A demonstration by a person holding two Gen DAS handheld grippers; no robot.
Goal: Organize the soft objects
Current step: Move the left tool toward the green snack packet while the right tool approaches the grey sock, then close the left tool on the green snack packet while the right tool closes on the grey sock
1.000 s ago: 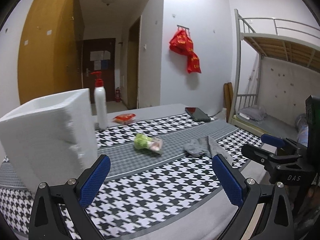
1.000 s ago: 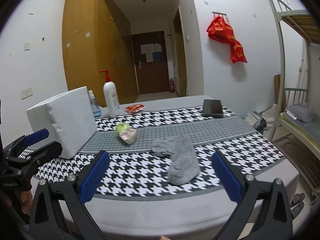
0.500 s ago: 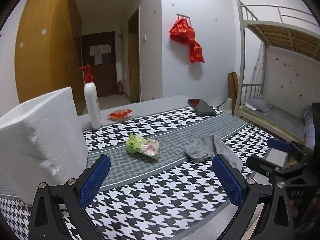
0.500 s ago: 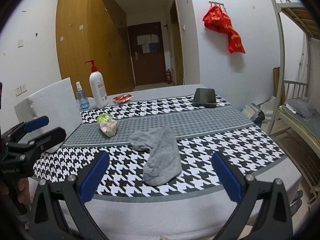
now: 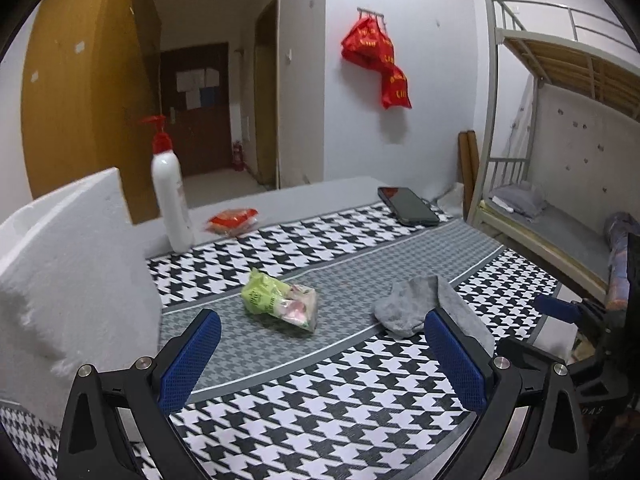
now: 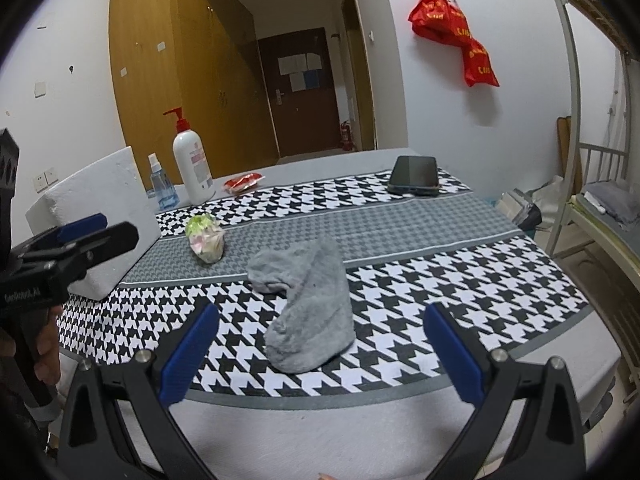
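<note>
A grey sock lies crumpled on the houndstooth tablecloth, just ahead of my right gripper, which is open and empty above the table's near edge. The same sock shows at the right in the left wrist view. A green and pink crumpled soft packet lies on the grey band ahead of my left gripper, also open and empty. That packet sits left of the sock in the right wrist view. A white foam box stands at the left.
A white pump bottle and a small blue spray bottle stand behind the foam box. A red wrapper and a black phone lie at the far side. A metal bunk bed stands to the right.
Both grippers have moved forward over the table; the sock and the packet appear nearer and larger. The left view has swung right, pushing the foam box toward the left edge. Both stay open.
</note>
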